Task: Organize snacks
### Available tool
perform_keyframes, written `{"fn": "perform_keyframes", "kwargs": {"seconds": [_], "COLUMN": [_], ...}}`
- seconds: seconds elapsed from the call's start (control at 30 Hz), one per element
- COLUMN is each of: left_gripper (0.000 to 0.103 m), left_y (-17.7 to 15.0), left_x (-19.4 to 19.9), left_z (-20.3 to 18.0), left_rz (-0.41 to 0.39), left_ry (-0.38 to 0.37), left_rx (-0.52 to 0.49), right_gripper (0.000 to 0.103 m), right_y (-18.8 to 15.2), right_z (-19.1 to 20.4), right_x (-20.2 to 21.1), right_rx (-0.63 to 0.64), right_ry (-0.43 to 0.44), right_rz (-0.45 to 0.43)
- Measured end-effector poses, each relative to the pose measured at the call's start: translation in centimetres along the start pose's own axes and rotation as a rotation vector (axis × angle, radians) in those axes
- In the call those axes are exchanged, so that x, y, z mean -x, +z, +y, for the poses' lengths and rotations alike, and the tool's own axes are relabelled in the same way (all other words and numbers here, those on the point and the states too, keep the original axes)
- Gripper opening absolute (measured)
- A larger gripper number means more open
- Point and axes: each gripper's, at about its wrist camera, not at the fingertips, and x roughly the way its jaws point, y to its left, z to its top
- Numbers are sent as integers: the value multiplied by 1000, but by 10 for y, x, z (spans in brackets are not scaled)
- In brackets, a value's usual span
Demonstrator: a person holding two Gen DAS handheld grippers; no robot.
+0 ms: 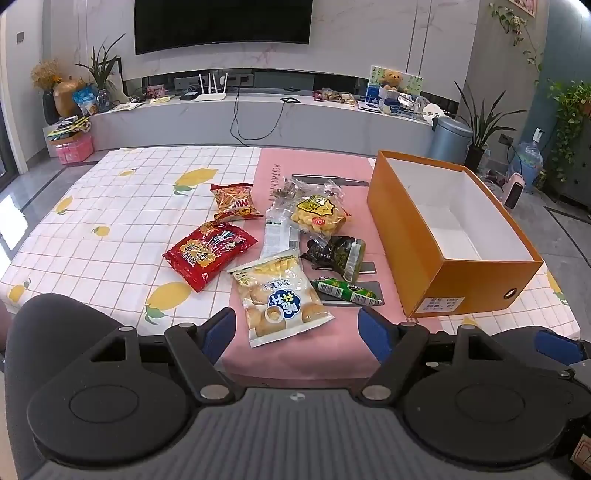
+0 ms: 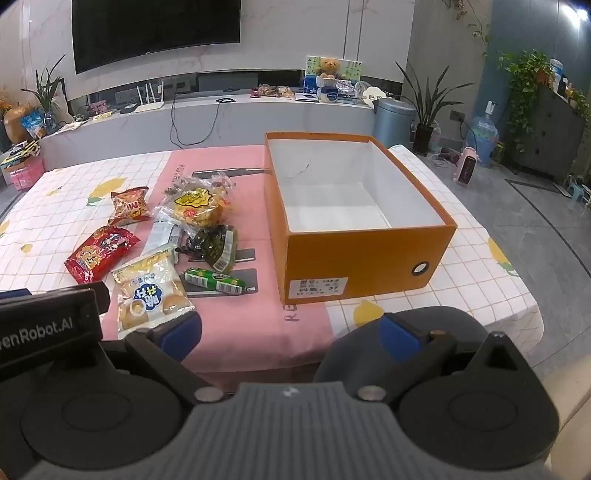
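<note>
Checked cloth and a pink mat (image 1: 317, 354) cover the table (image 1: 110, 206). Snacks (image 1: 280, 236) lie heaped on the mat, left of the orange box (image 1: 476, 280), overlapping so lower packets are partly hidden. Both the left gripper (image 1: 297, 332) and right gripper (image 2: 291, 328) hover spread wide at the near edge, grasping nothing. Label print on the box is too blurred to read.

On the table (image 1: 110, 229) a runner (image 1: 314, 354) lies down the middle; the snack packets (image 1: 273, 243) lie clustered on it, two spilling left onto the cloth; the open box (image 1: 454, 236) stands just right of them; behind the table runs a low shelf (image 1: 258, 118), the television (image 1: 221, 22) above it.
</note>
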Motion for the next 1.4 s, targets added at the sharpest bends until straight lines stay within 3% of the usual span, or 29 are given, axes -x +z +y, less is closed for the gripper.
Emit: {"fn": "perform_keyframes", "kwargs": {"seconds": [0.87,1.4], "left_gripper": [88,88], "left_y": [-5,-4], "left_x": [-5,-4], "left_z": [1,3], "left_rz": [0,-32], "left_ry": [5,37], "left_rx": [-3,-31], "right_gripper": [99,99], "right_y": [-2,-3], "right_z": [1,6], "right_x": [-5,-4], "right_rx": [-7,16], "right_ry": [11,-19], "right_rz": [19,-21]}}
